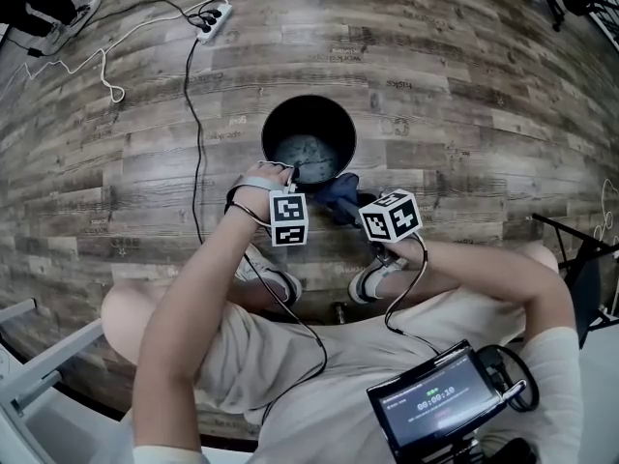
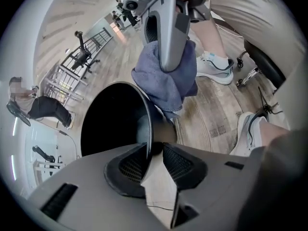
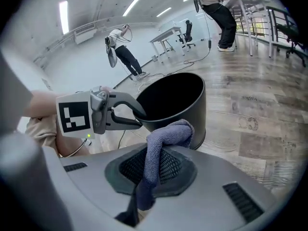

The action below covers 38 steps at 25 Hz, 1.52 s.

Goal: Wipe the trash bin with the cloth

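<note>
- Left tongs (image 2: 155,147) stand apart, the rim of the trash bin (image 2: 143,107) between them.
- Right tongs (image 3: 154,160) are clamped on the cloth (image 3: 168,134), the trash bin just ahead of them.

Bin (image 1: 308,124) — in the head view its near wall is covered by the left gripper (image 1: 293,172) and the right gripper (image 1: 356,211). In the left gripper view its inside is solid black, bottom not made out.
Cloth (image 1: 338,193) — mostly hidden behind the right gripper. In the right gripper view its lower end is lost between the jaws.
Screen (image 1: 432,401) — digits too small to read.
Far person (image 3: 219,8) — head cut off by the top edge.
Figure (image 2: 41,107), far left — small and blurred.
</note>
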Each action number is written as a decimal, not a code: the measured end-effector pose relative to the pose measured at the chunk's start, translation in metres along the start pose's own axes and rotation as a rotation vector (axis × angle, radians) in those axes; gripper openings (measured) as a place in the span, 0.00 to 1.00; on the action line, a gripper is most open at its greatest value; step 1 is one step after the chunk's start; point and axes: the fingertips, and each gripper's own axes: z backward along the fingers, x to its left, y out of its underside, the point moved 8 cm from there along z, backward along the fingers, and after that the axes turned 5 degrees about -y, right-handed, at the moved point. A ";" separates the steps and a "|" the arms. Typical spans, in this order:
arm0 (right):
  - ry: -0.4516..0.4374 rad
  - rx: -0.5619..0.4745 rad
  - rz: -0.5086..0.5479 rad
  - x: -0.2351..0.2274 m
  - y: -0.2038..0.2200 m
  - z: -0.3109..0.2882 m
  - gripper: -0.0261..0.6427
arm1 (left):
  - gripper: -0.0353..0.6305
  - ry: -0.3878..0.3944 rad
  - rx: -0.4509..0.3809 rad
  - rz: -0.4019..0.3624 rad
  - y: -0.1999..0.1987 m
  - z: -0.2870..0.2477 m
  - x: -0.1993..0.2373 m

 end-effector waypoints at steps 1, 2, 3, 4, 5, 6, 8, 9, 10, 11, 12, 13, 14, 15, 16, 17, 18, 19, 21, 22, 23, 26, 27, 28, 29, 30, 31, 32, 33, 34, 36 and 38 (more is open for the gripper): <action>-0.002 -0.003 -0.004 0.001 -0.003 0.000 0.08 | 0.23 0.001 0.000 0.000 -0.001 0.000 0.000; -0.004 -0.005 -0.007 0.002 -0.005 0.001 0.08 | 0.23 0.001 -0.002 0.002 -0.002 0.001 -0.001; -0.006 -0.008 -0.010 0.002 -0.008 0.000 0.08 | 0.23 0.002 -0.004 0.002 -0.004 0.002 -0.002; -0.006 -0.011 -0.011 0.001 -0.010 -0.001 0.08 | 0.23 0.002 -0.007 0.001 -0.006 0.003 -0.003; -0.005 -0.015 -0.012 0.000 -0.013 -0.003 0.08 | 0.23 0.003 -0.011 -0.004 -0.009 0.004 -0.005; -0.006 -0.018 -0.012 -0.001 -0.016 -0.005 0.08 | 0.22 0.003 -0.016 -0.013 -0.012 0.005 -0.007; -0.011 -0.017 -0.007 -0.002 -0.019 -0.008 0.08 | 0.22 -0.006 -0.028 -0.037 -0.019 0.006 -0.012; -0.013 -0.013 0.000 -0.002 -0.019 -0.009 0.08 | 0.20 -0.013 -0.032 -0.049 -0.022 0.007 -0.013; -0.014 -0.009 0.012 -0.002 -0.018 -0.010 0.08 | 0.20 -0.017 -0.035 -0.057 -0.023 0.008 -0.014; -0.015 -0.004 0.025 -0.003 -0.017 -0.011 0.08 | 0.20 -0.013 -0.039 -0.060 -0.023 0.008 -0.015; -0.014 0.001 0.037 -0.003 -0.015 -0.013 0.08 | 0.19 -0.005 -0.044 -0.058 -0.023 0.009 -0.015; -0.011 0.005 0.045 -0.004 -0.012 -0.016 0.08 | 0.19 0.002 -0.047 -0.056 -0.023 0.010 -0.015; -0.007 0.010 0.049 -0.006 -0.010 -0.019 0.08 | 0.19 0.004 -0.047 -0.058 -0.024 0.011 -0.014; -0.002 0.018 0.051 -0.008 -0.007 -0.023 0.08 | 0.19 0.003 -0.046 -0.063 -0.025 0.012 -0.014; 0.004 0.027 0.054 -0.010 -0.003 -0.027 0.08 | 0.19 0.001 -0.046 -0.068 -0.026 0.012 -0.015; 0.010 0.038 0.060 -0.013 0.001 -0.031 0.08 | 0.19 -0.001 -0.046 -0.070 -0.027 0.013 -0.015; 0.015 0.048 0.071 -0.016 0.005 -0.037 0.08 | 0.19 -0.002 -0.046 -0.070 -0.028 0.013 -0.015; 0.019 0.057 0.085 -0.019 0.008 -0.044 0.08 | 0.19 -0.002 -0.047 -0.070 -0.028 0.012 -0.015; 0.026 0.073 0.115 -0.027 0.016 -0.058 0.08 | 0.19 0.000 -0.047 -0.069 -0.028 0.012 -0.013; 0.031 0.080 0.127 -0.030 0.021 -0.063 0.08 | 0.19 0.002 -0.047 -0.068 -0.029 0.013 -0.013; 0.036 0.088 0.136 -0.032 0.025 -0.067 0.08 | 0.19 0.003 -0.047 -0.068 -0.031 0.015 -0.013; 0.056 0.109 0.151 -0.039 0.035 -0.077 0.08 | 0.18 0.002 -0.048 -0.063 -0.035 0.021 -0.011; 0.061 0.114 0.154 -0.043 0.038 -0.084 0.08 | 0.18 0.004 -0.047 -0.058 -0.034 0.020 -0.010; 0.067 0.120 0.157 -0.048 0.040 -0.093 0.08 | 0.18 0.007 -0.047 -0.052 -0.032 0.016 -0.010; 0.073 0.127 0.161 -0.053 0.043 -0.103 0.08 | 0.18 0.011 -0.045 -0.045 -0.029 0.012 -0.010; 0.080 0.132 0.165 -0.058 0.046 -0.112 0.08 | 0.18 0.015 -0.044 -0.035 -0.027 0.009 -0.011; 0.087 0.138 0.169 -0.062 0.048 -0.120 0.08 | 0.18 0.020 -0.042 -0.024 -0.026 0.008 -0.011; 0.094 0.142 0.175 -0.066 0.050 -0.126 0.08 | 0.18 0.024 -0.042 -0.011 -0.025 0.007 -0.011; 0.103 0.148 0.181 -0.070 0.052 -0.132 0.08 | 0.18 0.027 -0.043 0.000 -0.025 0.007 -0.010; 0.111 0.153 0.187 -0.073 0.054 -0.137 0.08 | 0.17 0.029 -0.045 0.008 -0.026 0.008 -0.010; 0.125 0.162 0.194 -0.079 0.061 -0.147 0.08 | 0.17 0.027 -0.048 0.013 -0.027 0.008 -0.009; 0.138 0.167 0.199 -0.084 0.066 -0.155 0.08 | 0.17 0.023 -0.049 0.011 -0.027 0.008 -0.009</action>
